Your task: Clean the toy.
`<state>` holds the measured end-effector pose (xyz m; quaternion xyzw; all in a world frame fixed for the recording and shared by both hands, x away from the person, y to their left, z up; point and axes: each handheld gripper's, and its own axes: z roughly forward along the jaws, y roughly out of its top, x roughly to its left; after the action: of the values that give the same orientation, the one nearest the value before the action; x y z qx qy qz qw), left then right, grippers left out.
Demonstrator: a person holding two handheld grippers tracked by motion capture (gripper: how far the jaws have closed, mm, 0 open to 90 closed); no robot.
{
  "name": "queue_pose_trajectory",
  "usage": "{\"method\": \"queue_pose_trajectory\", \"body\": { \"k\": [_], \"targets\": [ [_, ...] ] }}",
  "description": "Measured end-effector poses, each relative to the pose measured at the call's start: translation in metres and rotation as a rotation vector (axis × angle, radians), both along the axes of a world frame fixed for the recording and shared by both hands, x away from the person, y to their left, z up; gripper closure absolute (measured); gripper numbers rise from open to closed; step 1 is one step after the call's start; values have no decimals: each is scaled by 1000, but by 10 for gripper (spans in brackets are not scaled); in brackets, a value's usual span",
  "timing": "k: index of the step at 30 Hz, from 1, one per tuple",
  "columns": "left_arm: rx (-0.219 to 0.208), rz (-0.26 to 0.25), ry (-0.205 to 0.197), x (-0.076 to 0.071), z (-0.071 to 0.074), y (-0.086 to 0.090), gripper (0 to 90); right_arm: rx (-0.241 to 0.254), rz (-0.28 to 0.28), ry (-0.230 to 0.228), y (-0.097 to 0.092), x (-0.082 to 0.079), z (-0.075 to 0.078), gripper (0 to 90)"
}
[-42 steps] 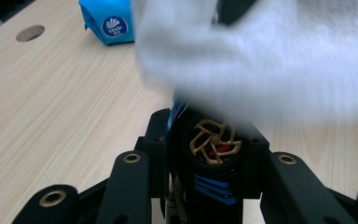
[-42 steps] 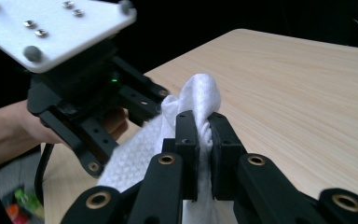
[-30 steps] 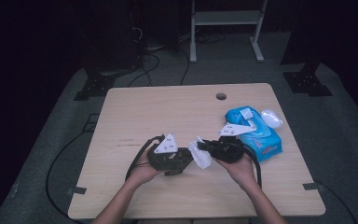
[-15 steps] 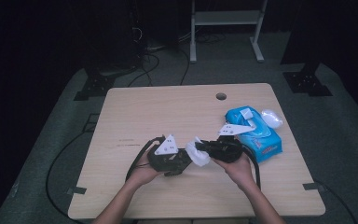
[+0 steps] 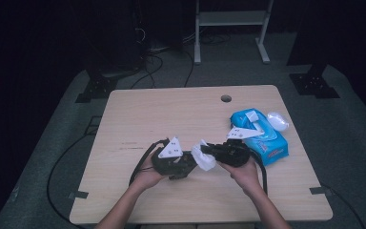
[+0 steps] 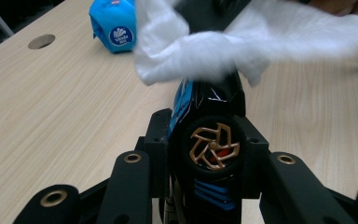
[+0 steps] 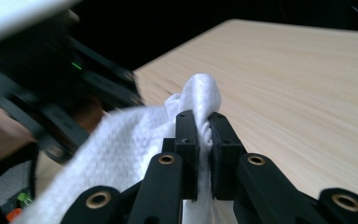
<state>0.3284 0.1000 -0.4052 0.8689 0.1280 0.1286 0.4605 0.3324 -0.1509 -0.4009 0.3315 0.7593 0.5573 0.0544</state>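
My left gripper [image 6: 209, 140] is shut on a black object [image 6: 213, 100] with blue stripes and a gold pinwheel emblem. In the high view the left gripper [image 5: 188, 162] sits near the table's front middle and points right. The right gripper [image 7: 204, 122] is shut on a white wipe [image 7: 121, 154] that is bunched between its jaws. From above, the right gripper [image 5: 210, 150] faces the left one, and the wipe [image 5: 203, 156] lies between them. The wipe [image 6: 200, 46] is draped over the far end of the black object and hides it.
A blue pack of wipes [image 5: 263, 138] lies right of the right hand, with a small white lump [image 5: 277, 121] beside its far corner. The wooden table [image 5: 147, 119] has a round hole [image 5: 226, 98] near its back edge. Cables and stand feet lie on the dark floor behind.
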Motion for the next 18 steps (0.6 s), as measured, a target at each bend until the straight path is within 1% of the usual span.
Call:
{"method": "queue_pose_trajectory", "body": {
  "k": [1, 4, 6, 9, 11, 12, 13, 14, 15, 16, 18],
  "targets": [
    [-4, 0, -3, 0, 1, 0, 646, 5, -6, 12, -2, 1, -5, 830],
    [-13, 2, -1, 1, 2, 1, 646, -4, -20, 39, -5, 4, -16, 830],
    [-9, 0, 0, 1, 1, 0, 646, -5, -22, 47, -5, 5, -18, 830],
    [-10, -6, 7, 1, 0, -1, 646, 4, -26, 38, -4, 3, -14, 832],
    [1, -4, 3, 1, -1, -4, 646, 41, -13, 32, -5, 2, -8, 832],
    [6, -5, 3, 1, -1, -5, 646, 54, -6, 23, -5, 1, -5, 832],
    [3, -8, 8, 1, -2, -6, 646, 55, 1, 16, -3, -1, -2, 832],
    [2, -6, 11, 1, -2, -6, 646, 45, 4, 6, -2, -2, 0, 832],
    [7, -7, 5, 0, -2, -6, 646, 32, 0, -4, -1, -2, 0, 832],
    [3, -8, 6, 0, -2, -6, 646, 29, -2, 3, -2, -2, -2, 832],
    [-5, -8, 7, 0, -1, -6, 646, 6, -22, 17, -6, 0, -10, 832]
  ]
}}
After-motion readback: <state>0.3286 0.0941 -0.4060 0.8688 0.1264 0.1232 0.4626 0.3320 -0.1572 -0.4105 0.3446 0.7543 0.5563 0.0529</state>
